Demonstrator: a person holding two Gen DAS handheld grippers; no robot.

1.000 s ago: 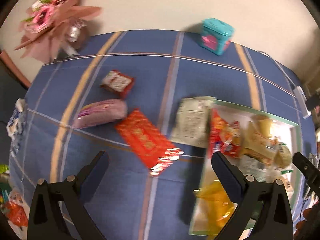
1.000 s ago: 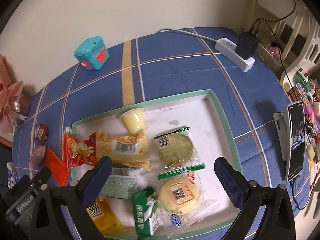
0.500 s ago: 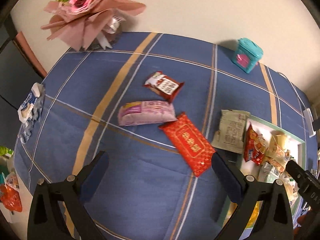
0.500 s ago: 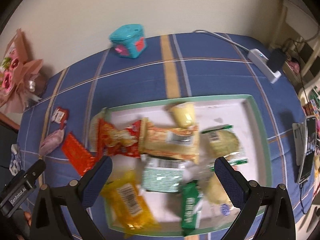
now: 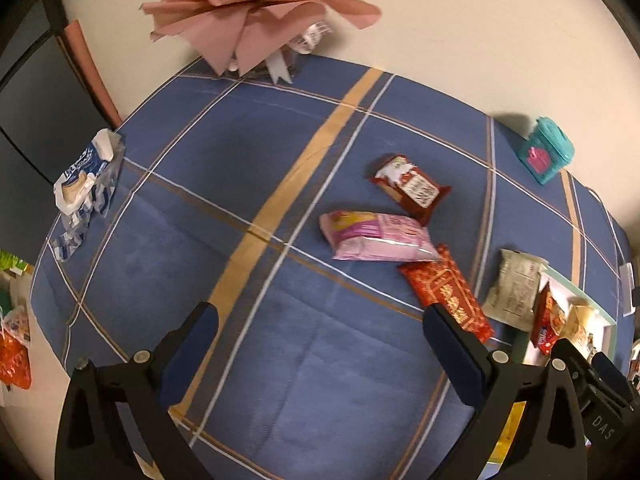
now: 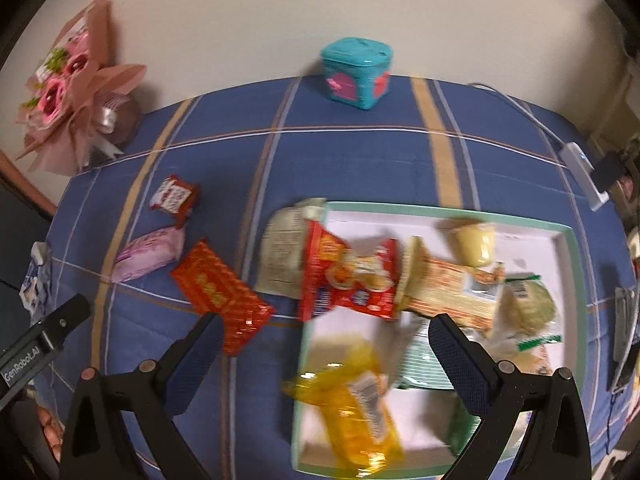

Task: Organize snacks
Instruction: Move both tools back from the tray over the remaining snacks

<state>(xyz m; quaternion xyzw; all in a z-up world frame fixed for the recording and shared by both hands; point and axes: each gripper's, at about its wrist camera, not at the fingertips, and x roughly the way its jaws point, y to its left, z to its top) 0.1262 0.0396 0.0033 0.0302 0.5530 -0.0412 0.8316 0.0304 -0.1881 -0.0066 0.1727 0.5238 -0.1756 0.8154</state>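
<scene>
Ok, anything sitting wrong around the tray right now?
Yes. The beige packet straddles the tray's left rim, half on the cloth. The yellow packet also overhangs that left edge. Three snacks lie outside altogether: red packet, pink packet, dark red packet.

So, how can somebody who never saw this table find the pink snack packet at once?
Start at the green-rimmed tray on the blue checked tablecloth; three packets lie loose to its left. The pink snack packet is the middle one, between the dark red packet and the bright red-orange packet: the only pale, puffy one.
</scene>
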